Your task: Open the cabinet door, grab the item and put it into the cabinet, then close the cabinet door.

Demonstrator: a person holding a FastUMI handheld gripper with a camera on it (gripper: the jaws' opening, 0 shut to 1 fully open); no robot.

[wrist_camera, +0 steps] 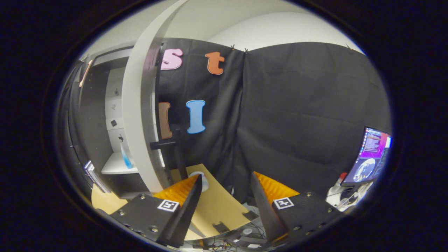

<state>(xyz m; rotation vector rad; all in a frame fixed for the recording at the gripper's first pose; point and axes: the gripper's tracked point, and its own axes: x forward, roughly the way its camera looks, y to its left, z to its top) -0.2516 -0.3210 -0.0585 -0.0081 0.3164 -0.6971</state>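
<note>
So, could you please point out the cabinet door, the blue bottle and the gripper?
cabinet door (pixel 138 115), gripper view, its white edge.
blue bottle (pixel 126 159), gripper view, its body, on the shelf.
gripper (pixel 225 190), gripper view, open gap between fingertips.

The cabinet door (pixel 138 115) is showing smooth, matt white; the bench (pixel 213 206) is looking like pale wood; the jaws' pads (pixel 276 189) are ridged orange.

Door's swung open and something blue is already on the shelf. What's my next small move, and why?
Probably swing left to get behind the open cabinet door and push it shut: the blue item stands on the shelf, and the gripper is open, holding nothing.
</note>
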